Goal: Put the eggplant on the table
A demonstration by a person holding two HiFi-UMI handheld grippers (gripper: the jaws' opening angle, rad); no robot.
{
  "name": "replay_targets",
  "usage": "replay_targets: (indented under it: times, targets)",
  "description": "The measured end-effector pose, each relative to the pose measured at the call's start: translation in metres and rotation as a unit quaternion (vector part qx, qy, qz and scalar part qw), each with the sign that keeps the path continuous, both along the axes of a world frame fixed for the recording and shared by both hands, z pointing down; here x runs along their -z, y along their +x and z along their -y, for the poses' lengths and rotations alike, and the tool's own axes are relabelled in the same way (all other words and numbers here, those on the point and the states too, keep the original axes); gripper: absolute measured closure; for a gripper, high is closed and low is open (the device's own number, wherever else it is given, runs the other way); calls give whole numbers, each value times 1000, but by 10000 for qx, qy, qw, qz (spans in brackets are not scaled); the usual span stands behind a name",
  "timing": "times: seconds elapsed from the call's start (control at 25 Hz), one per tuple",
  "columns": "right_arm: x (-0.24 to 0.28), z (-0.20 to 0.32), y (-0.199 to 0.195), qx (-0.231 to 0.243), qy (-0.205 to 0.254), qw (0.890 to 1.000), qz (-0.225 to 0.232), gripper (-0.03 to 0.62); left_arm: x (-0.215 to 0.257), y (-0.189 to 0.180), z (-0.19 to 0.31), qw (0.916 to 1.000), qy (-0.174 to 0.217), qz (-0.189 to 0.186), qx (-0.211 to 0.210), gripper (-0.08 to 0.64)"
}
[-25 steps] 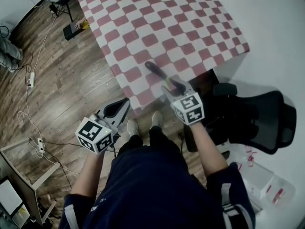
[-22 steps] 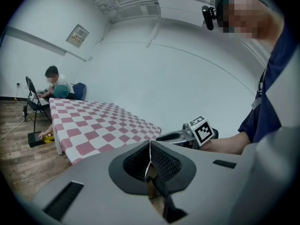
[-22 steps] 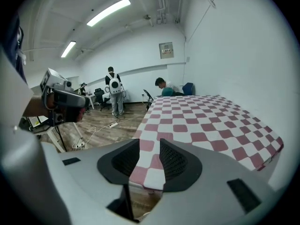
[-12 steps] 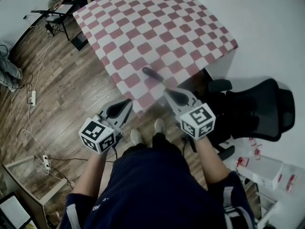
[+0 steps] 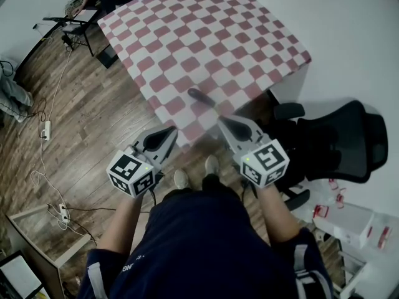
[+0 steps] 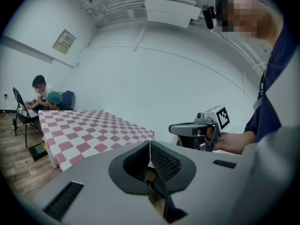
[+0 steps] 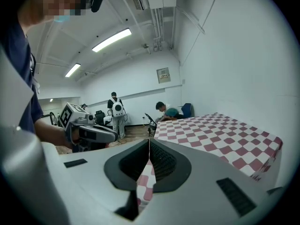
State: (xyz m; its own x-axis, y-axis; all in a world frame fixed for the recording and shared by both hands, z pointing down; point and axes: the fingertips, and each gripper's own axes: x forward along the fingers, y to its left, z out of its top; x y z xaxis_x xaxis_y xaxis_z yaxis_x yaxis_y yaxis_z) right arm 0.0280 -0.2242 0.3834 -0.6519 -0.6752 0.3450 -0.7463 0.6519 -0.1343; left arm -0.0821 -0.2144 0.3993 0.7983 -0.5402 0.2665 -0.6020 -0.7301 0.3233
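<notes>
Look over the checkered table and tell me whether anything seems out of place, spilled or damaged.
Only the eggplant lies on the checkered table, and it sits close to the near edge, towards the corner by the person, rather than well in. Nothing looks spilled or damaged.

The eggplant (image 5: 200, 96) is laid on the table (image 5: 206, 30), near its front edge. The left gripper (image 5: 169, 131) and right gripper (image 5: 221, 119) are held side by side before that edge. A chair (image 5: 336, 143) is placed right of the table.

Red-and-white checked tablecloth (image 5: 206, 42) (dark eggplant (image 5: 201, 96)).
</notes>
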Motion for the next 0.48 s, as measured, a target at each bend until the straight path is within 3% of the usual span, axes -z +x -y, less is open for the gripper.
replay_targets:
  times: [0.48]
  targets:
    - [16,8,-2,118,161,9997,124,574,5,12,10,10000,73,-11,54,531]
